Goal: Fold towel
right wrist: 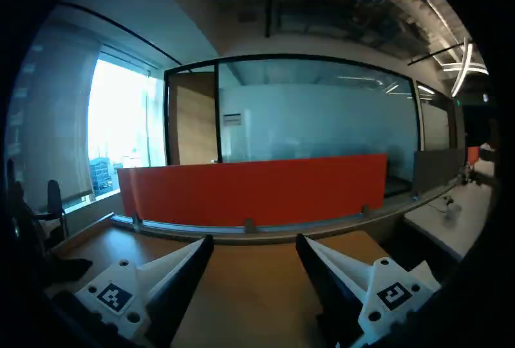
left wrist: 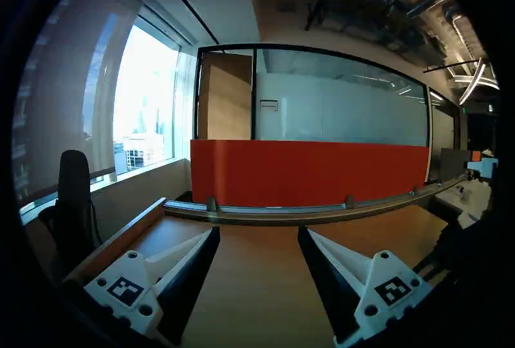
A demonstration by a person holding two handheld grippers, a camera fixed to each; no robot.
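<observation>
In the left gripper view, my left gripper (left wrist: 259,230) stands open above a bare wooden desk (left wrist: 257,277), nothing between its white fingers (left wrist: 187,255). In the right gripper view, my right gripper (right wrist: 254,237) is likewise open over the same wooden desk (right wrist: 251,290), its white fingers (right wrist: 177,261) spread wide with nothing held. Both point level toward an orange divider panel.
An orange divider panel (left wrist: 309,171) on a metal rail (left wrist: 277,210) closes the desk's far edge. Behind it is a glass-walled room (right wrist: 309,113) with a wooden door (left wrist: 224,96). A bright window (left wrist: 145,113) is on the left, a black chair (left wrist: 72,200) beside it. White desks (right wrist: 450,216) lie at right.
</observation>
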